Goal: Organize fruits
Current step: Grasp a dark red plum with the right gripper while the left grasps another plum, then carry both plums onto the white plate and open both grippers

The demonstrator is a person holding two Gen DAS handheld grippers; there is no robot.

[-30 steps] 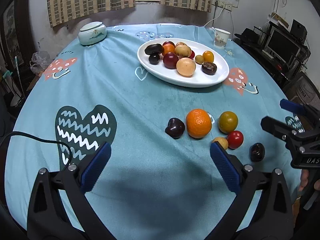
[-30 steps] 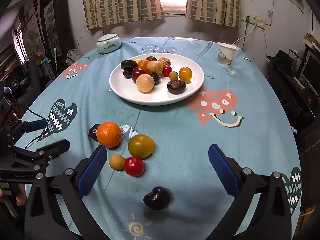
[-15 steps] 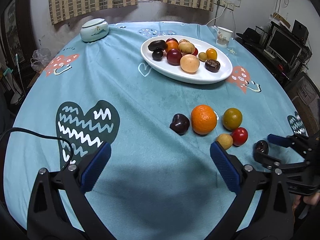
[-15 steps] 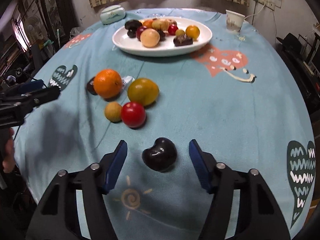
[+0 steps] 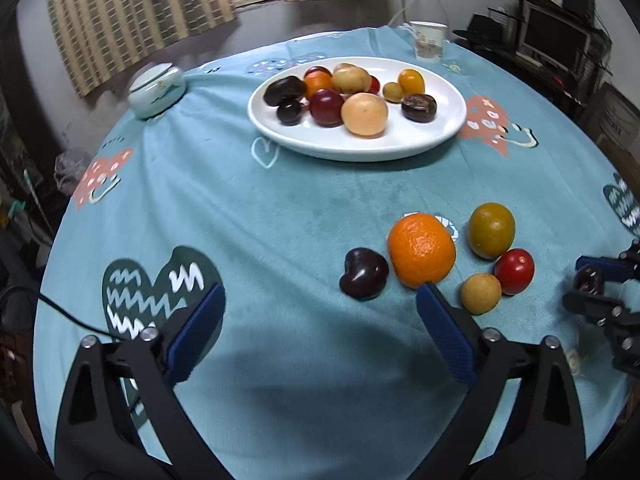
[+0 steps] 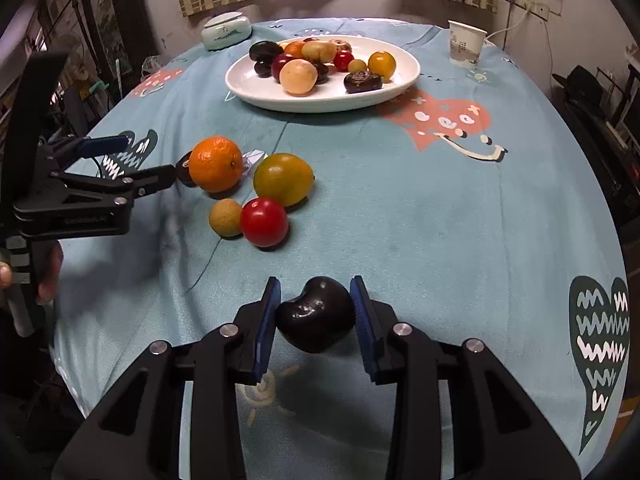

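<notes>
My right gripper is shut on a dark purple fruit near the table's front edge; it also shows in the left wrist view. My left gripper is open and empty, low over the cloth, just short of a dark heart-shaped fruit and an orange. Beside them lie a green-yellow fruit, a red tomato and a small tan fruit. A white plate at the back holds several fruits.
A paper cup stands behind the plate on the right. A lidded ceramic jar sits at the back left. A black cable runs over the table's left edge. Shelves with electronics stand to the right.
My right gripper dropped toward the dark purple fruit and closed its jaws on it. My left gripper moved forward and right toward the loose fruits, still open.
</notes>
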